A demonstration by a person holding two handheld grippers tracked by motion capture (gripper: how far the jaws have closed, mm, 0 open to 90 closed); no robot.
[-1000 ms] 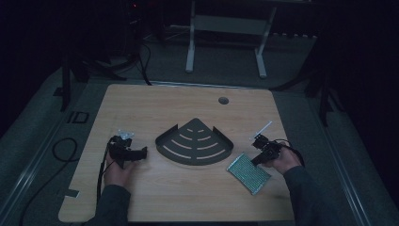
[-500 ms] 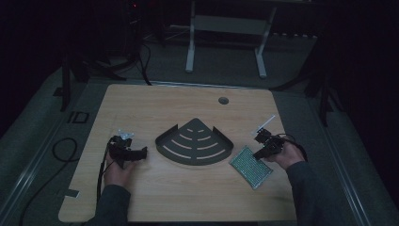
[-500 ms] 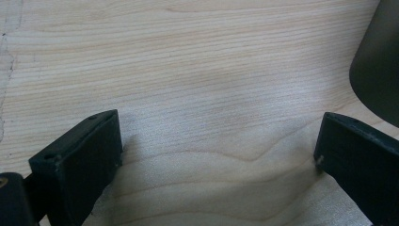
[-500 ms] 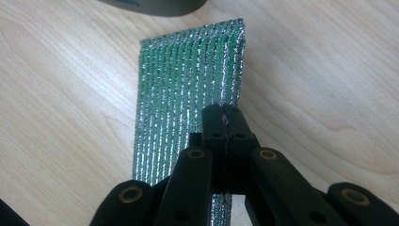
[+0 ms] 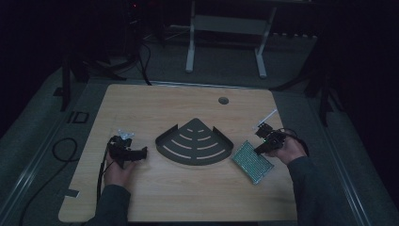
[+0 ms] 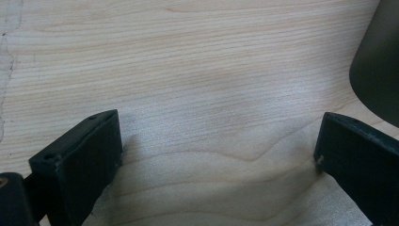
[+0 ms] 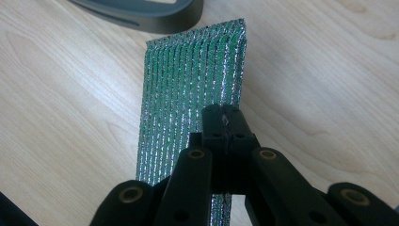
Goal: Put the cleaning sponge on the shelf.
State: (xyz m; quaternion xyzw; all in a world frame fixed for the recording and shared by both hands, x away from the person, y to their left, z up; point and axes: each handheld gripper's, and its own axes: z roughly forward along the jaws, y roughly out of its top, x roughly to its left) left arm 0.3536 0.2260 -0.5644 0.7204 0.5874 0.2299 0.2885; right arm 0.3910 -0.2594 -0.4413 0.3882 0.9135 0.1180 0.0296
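Note:
A green, glittery ribbed pad lies at the right of the table, just right of a dark fan-shaped slotted tray. My right gripper is shut on the pad's edge. In the right gripper view the jaws pinch the pad, which stands tilted up off the wood toward the tray's rim. My left gripper rests at the left of the table and points toward the tray. Its jaws stand wide open over bare wood, with the tray's corner just beyond the right jaw.
The wooden table has a round cable hole near its far edge. Beyond the table stands a white frame on a dark floor. A cable trails off the table's left side.
My right gripper has risen a little with the pad's edge in it, so the pad tilts up and sits slightly farther from me. The left gripper has not moved.

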